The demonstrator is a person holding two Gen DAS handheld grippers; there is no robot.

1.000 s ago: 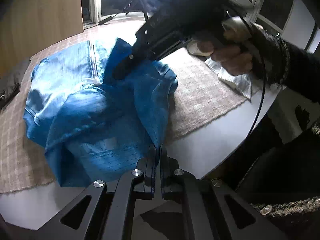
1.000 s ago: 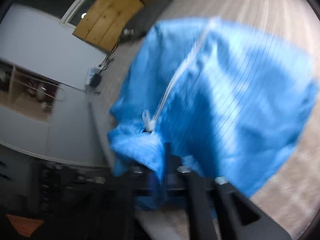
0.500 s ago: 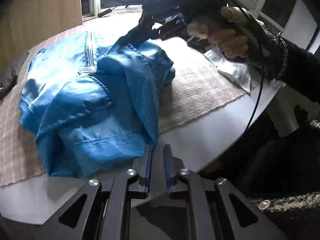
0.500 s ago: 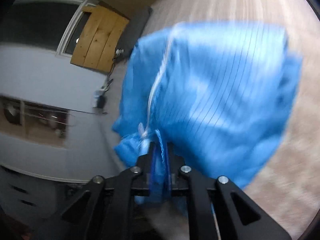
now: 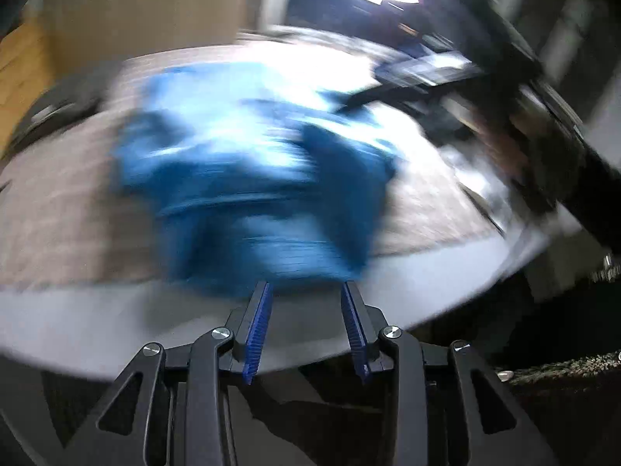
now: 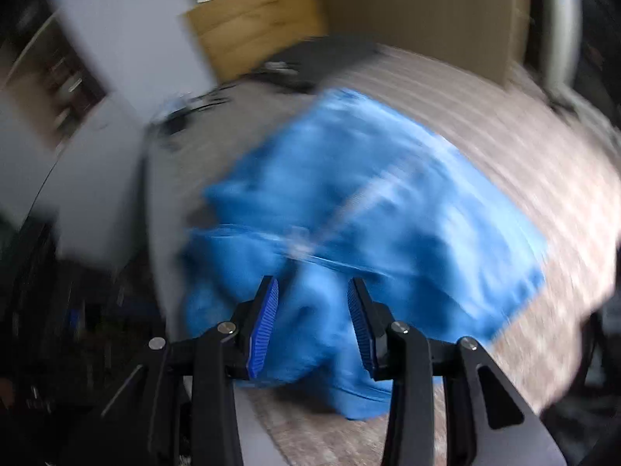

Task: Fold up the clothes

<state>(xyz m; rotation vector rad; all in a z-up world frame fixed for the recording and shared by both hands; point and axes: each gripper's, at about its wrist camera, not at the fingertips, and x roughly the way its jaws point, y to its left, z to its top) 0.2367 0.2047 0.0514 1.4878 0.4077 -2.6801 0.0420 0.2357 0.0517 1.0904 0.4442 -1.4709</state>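
Garment: a bright blue pinstriped fabric garment with a pale zip (image 6: 368, 233) lies bunched in a loose heap on the mat, reaching to the mat's near edge by the desk's rim; from the left wrist the same heap (image 5: 252, 178) is badly motion-smeared.
Zip: a pale line runs diagonally across the upper layer; details too blurred to read.
Left tongs: the left tongs (image 5: 306, 303) are spread wide, blue ribbed pads (image 5: 258, 326) well apart, nothing between them; the tips sit just short of the garment's near edge, over the bare desk rim.
Right tongs: the right tongs (image 6: 312, 303) are spread too, released, with a fold of blue cloth seen in the gap between the pads; whether it touches them, I cannot tell.
Mat: a beige woven mat with faint checks (image 6: 543, 147) covers most of the desk under the garment.
Desk: a pale grey desk with a curved edge (image 5: 427, 283) shows as a bare band along the near side.
Beyond: a light wooden panel (image 6: 252, 27) stands behind the desk's far edge.
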